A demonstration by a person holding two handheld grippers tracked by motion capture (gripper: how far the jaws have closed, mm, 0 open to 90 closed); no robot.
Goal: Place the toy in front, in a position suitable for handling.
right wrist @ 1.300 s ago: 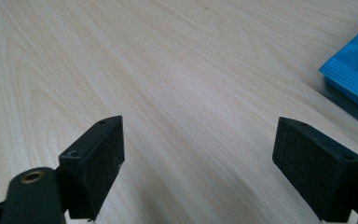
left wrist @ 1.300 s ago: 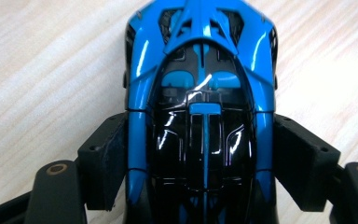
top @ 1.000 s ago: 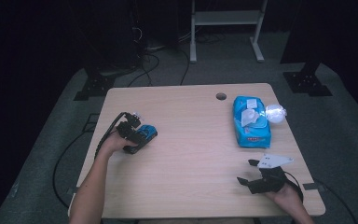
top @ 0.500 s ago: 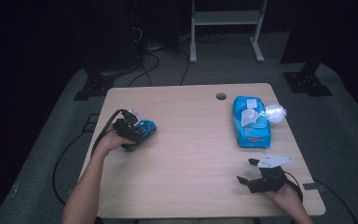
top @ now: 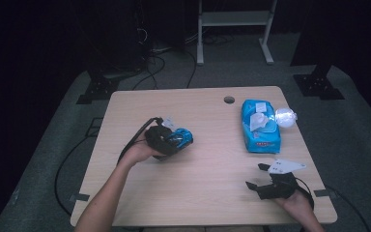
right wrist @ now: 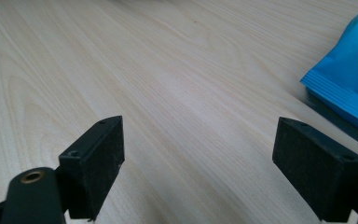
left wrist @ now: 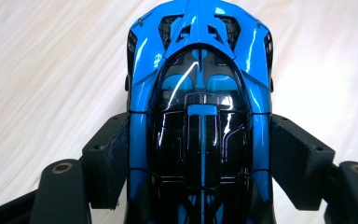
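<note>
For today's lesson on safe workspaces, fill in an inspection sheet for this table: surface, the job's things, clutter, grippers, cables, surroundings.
Surface: pale wooden table, with a round hole near the far edge.
Job's things: blue and black toy car, held between the jaws of the left gripper.
Clutter: blue wipes pack at the right, its flap open; a crumpled clear wrapper beside it.
Grippers: left gripper shut on the toy car; right gripper open, jaws wide apart over bare wood near the front right corner.
Cables: one black cable trails off the left edge from the left gripper.
Surroundings: grey floor, a white stand behind, dark backdrop.
</note>
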